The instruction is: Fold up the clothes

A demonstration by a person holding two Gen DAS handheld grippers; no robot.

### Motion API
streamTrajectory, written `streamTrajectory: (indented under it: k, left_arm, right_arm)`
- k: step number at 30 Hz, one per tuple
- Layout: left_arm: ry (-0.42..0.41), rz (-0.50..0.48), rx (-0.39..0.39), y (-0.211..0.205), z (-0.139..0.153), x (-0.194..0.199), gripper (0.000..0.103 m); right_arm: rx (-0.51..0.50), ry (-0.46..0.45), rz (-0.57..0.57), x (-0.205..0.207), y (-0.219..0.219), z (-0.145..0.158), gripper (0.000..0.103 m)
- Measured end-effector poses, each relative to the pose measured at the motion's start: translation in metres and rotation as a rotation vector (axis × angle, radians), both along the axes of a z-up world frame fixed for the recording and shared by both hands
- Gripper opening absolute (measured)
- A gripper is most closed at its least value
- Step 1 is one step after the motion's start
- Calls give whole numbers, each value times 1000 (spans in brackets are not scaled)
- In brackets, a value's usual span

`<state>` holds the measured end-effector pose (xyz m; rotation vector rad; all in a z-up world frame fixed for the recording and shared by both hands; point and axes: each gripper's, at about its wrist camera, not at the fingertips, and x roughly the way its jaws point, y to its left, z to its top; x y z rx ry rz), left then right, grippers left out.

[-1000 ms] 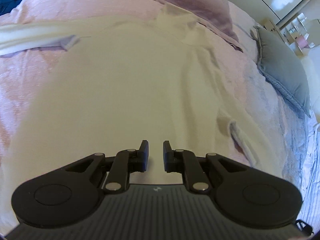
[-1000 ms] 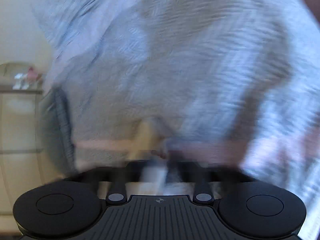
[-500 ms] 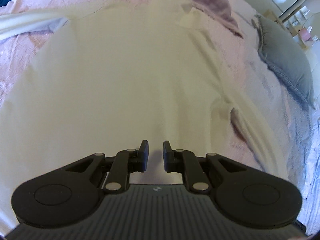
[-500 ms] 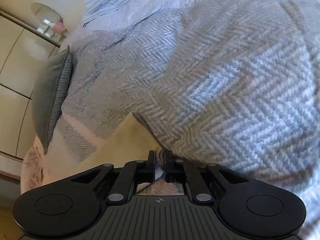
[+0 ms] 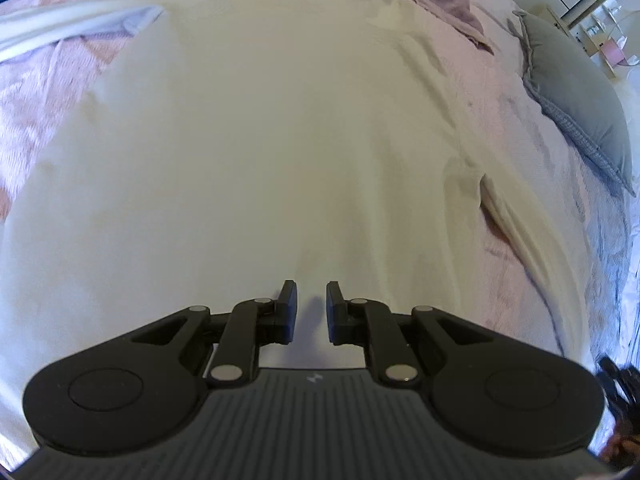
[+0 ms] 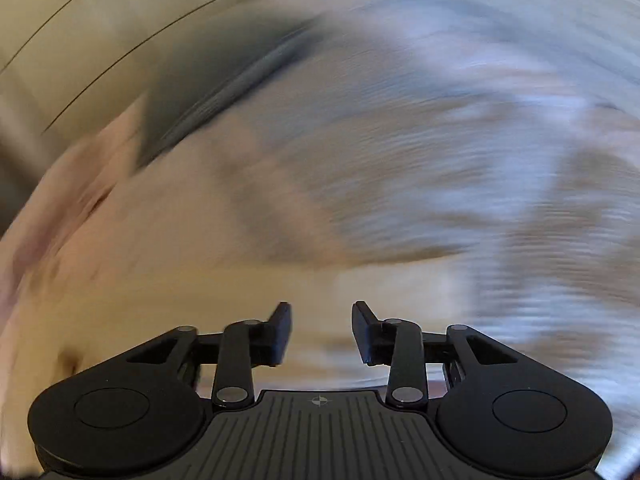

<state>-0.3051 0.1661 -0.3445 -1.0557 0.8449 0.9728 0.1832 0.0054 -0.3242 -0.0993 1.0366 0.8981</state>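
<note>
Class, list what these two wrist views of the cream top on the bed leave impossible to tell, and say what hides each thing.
- Cream top, left wrist view: its near hem, hidden behind the left claw and its body.
- White sleeve, left wrist view: cut off by the left edge.
- Right wrist view: motion blur smears the grey blanket; whether the cream cloth touches the open right claw is unclear.

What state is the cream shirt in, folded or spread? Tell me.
Spread. The shirt lies flat across the bed, its body unfolded, one sleeve lying out to the side.
</note>
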Motion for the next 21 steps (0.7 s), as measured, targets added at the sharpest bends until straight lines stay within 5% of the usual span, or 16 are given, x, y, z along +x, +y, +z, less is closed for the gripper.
streamTrajectory:
  k: [1, 4, 6, 8, 13, 16, 21]
  left_arm:
    - [10, -3, -2, -2, -1, -4, 10]
    - [60, -2, 6, -7, 3, -22, 10]
    - [75, 29, 16, -4, 8, -40, 10]
    - [83, 65, 27, 3, 14, -55, 10]
    - [45, 45, 113, 47, 21, -51, 10]
    - [-2, -15, 170, 81, 19, -30, 9]
    - [-16, -115, 225, 137, 6, 2, 9]
  right_arm:
    - [-56, -9, 61, -5, 9, -13, 36]
    - [-299, -79, -23, -4, 14, -37, 36]
    - [-330, -90, -166, 4, 12, -26, 36]
    - [-271, -105, -186, 0, 16, -5, 36]
    - [-74, -117, 217, -65, 104, 22, 36]
    - [21, -18, 459, -120, 164, 15, 36]
    - [48, -11, 698, -210, 227, -4, 32]
